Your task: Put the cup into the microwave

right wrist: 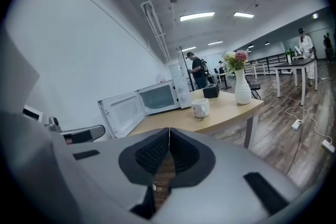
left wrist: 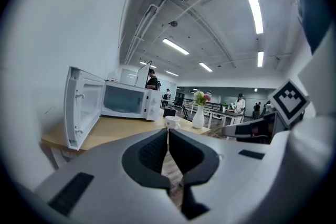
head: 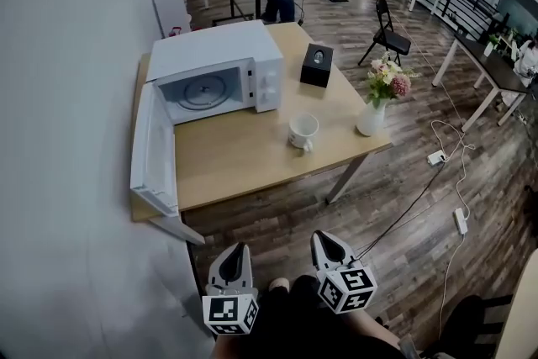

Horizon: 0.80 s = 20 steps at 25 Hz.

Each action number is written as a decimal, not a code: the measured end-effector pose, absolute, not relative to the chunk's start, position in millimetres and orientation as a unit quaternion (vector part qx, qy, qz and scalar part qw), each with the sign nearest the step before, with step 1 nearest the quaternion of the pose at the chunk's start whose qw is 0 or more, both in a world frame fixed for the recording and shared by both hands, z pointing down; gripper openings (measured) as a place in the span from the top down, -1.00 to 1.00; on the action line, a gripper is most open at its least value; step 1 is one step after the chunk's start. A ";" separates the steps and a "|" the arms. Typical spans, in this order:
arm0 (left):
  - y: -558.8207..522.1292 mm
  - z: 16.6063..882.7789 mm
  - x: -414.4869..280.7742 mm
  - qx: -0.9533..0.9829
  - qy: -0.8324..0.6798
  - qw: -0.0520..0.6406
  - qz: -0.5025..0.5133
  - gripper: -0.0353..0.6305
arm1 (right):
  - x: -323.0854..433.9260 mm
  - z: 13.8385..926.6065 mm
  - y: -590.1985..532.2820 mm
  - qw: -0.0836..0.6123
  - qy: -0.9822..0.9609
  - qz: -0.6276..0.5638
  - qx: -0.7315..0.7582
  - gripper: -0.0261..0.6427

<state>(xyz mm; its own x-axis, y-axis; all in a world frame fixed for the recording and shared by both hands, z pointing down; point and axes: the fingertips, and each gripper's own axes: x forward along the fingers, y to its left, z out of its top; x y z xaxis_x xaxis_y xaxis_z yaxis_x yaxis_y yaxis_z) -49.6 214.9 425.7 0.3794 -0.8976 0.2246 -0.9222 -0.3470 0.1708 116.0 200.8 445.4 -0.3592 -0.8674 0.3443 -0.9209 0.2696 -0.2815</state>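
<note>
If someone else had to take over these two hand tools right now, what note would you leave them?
Left gripper: shut, empty, held short of the table.
Right gripper: shut, empty, also short of the table.
Cup: upright on the table, right of the microwave, untouched.
Microwave door: swung wide open; no cup inside.
Done: the door is open.
Left: reach in, open a gripper, grasp the cup and set it inside the microwave.
</note>
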 end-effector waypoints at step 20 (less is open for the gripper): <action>177.6 435.3 -44.4 0.821 -0.548 0.152 0.055 0.87 | 136.2 455.7 167.9 0.061 -0.771 0.239 0.587 0.94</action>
